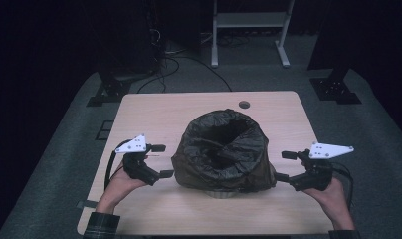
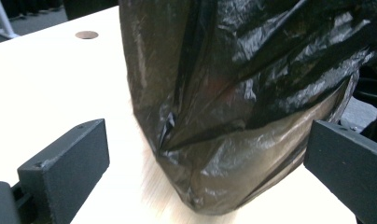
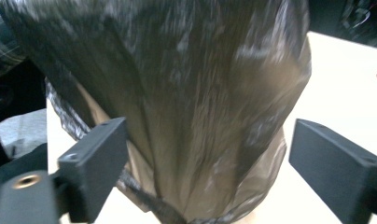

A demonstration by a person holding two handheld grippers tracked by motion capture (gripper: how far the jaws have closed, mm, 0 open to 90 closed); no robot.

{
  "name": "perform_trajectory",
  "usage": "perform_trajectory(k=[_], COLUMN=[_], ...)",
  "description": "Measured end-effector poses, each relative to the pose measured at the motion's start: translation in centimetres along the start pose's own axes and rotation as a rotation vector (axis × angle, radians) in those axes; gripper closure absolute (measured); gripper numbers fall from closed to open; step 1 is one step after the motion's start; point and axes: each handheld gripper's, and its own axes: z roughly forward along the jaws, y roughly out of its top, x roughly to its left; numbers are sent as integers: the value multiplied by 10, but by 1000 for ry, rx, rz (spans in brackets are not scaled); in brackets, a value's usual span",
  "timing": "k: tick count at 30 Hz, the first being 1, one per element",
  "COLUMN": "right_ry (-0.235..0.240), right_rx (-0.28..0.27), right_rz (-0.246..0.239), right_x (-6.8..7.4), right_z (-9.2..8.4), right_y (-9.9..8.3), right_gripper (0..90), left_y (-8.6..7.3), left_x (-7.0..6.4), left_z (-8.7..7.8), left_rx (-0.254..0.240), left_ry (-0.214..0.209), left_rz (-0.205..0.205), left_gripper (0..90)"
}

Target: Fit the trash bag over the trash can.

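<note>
At the table centre, the black bag covers a bin; left gripper at 9 o'clock and right gripper at 3 o'clock have spread jaws, gripping nothing. Better pinch low folds evenly.

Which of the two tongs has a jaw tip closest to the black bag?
The right tongs: in the high view their lower jaw tip reaches the edge of the black bag. The left tongs stand a small gap away. Both are open.
</note>
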Motion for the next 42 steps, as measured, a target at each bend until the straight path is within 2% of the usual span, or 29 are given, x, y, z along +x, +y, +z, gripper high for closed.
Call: perform_trajectory(k=[4, 8, 16, 19, 22, 24, 32, 38, 42], right_ry=[-16, -21, -16, -5, 1, -2, 27, 67, 79], right_rx=[-28, -32, -52, -55, -48, -39, 67, 203, 290], right_rz=[-29, -65, -119, -126, -125, -140, -193, -259, -279], right_x=[1, 4, 8, 10, 10, 11, 17, 23, 24], right_z=[-4, -6, -5, -2, 2, 6, 38, 70, 83], right_y=[13, 27, 59, 69, 79, 87, 116, 124, 124], right_gripper=[13, 9, 4, 4, 4, 4, 4, 4, 4], left_y=[-8, -20, -51, -61, -71, -78, -96, -100, -100], left_x=[-4, -8, -17, -18, -18, -18, -18, -18, -19], left_z=[-5, -8, -9, -10, -9, -10, -8, -11, -11], left_rx=[24, 74, 182, 218, 287, 304, 378, 349, 348], left_ry=[37, 65, 124, 142, 181, 190, 218, 225, 226], left_rz=[16, 28, 11, 5, 7, -1, -10, -10, -10], left_gripper=[0, 0, 0, 0, 0, 0, 0, 0, 0])
